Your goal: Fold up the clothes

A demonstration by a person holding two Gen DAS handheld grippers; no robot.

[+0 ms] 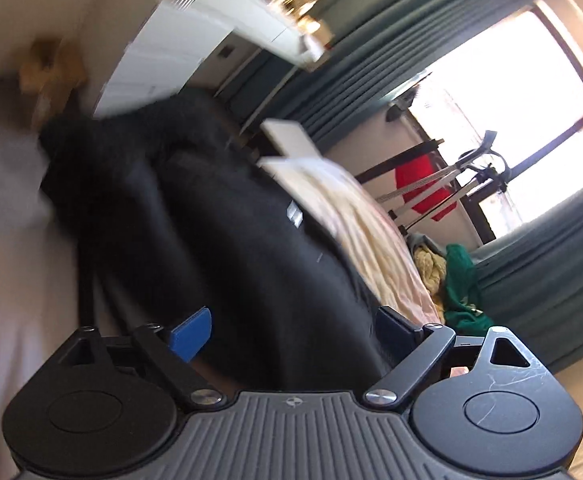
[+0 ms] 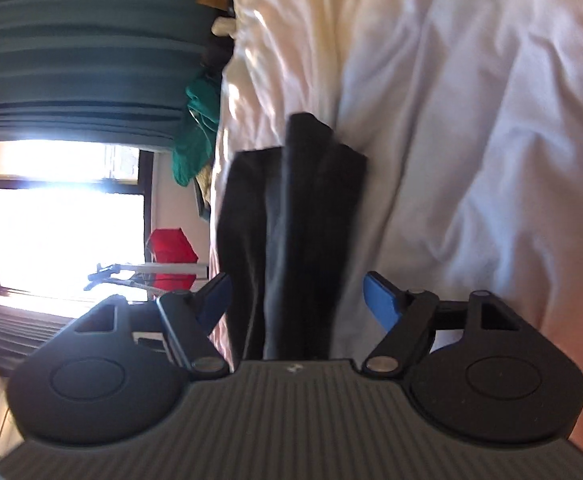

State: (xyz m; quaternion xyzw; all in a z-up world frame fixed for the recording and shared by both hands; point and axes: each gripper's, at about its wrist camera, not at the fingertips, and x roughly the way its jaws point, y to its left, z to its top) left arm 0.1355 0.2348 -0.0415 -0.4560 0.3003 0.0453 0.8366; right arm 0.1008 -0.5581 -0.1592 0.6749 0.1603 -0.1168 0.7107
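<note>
Left wrist: the left gripper (image 1: 291, 330) had its blue fingers (image 1: 191, 332) spread above a soft black garment (image 1: 219, 220) lying rumpled on the pale bed (image 1: 11, 280).

Right wrist: the right gripper (image 2: 297, 300) stood spread; the garment (image 2: 291, 220) hung in long folds between its fingers, unpinched, against the wrinkled white sheet (image 2: 471, 140).

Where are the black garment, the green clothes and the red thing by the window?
black garment (image 2: 291, 220): right wrist view, middle of its folded length.
green clothes (image 1: 461, 284): left wrist view, centre of the heap.
red thing (image 2: 171, 252): right wrist view, its middle; what it is, unclear.
</note>
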